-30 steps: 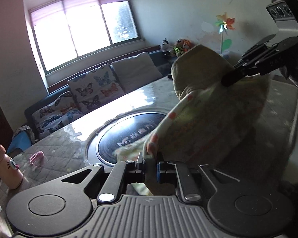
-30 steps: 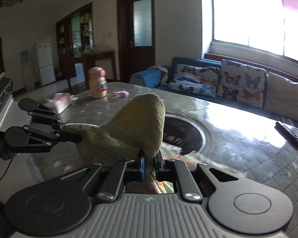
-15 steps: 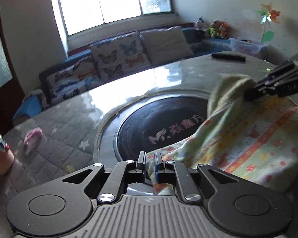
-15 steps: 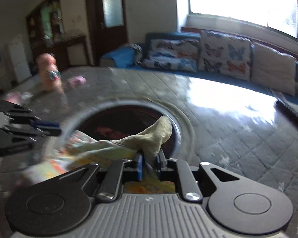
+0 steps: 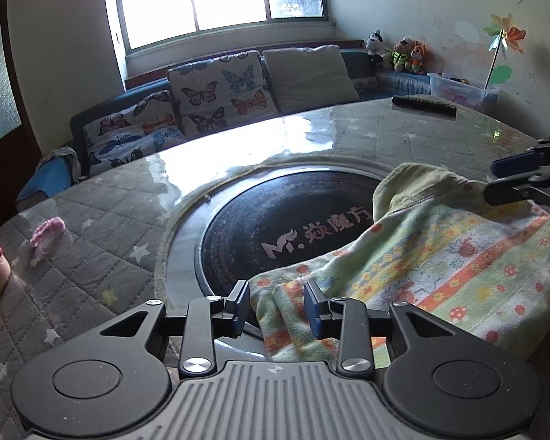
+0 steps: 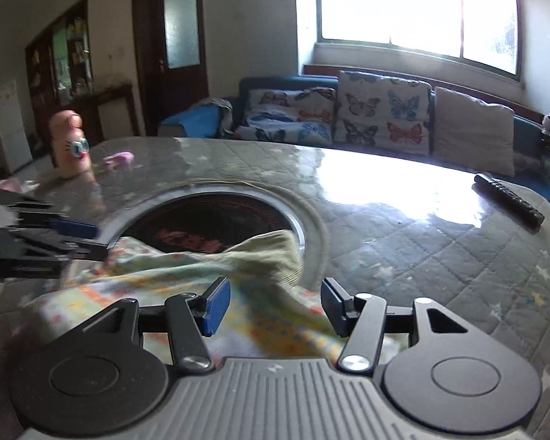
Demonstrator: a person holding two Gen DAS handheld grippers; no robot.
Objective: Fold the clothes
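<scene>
A small pale-green garment [image 5: 440, 256] with orange stripes and mushroom prints lies flat on the table, its far edge over the black round inset [image 5: 293, 216]. In the left wrist view my left gripper [image 5: 277, 306] has its jaws opening. A corner of the garment lies loosely between them, with the pads off it. My right gripper [image 6: 275, 304] is also opening, and the ribbed green hem [image 6: 267, 256] rests between its spread fingers, unpressed. Each gripper shows in the other's view, the right gripper [image 5: 506, 179] and the left gripper [image 6: 84, 238], both at the garment's edges.
The grey quilted table top [image 5: 102, 256] carries a black remote [image 6: 508, 198] at the far right, a pink bottle [image 6: 71, 146] and a small pink item [image 5: 47, 229] at the far left. A sofa with butterfly cushions [image 5: 216, 91] stands behind.
The garment, held up in the air by both shut grippers, has come down flat onto the table. Both pairs of jaws have since parted and let go of it.
</scene>
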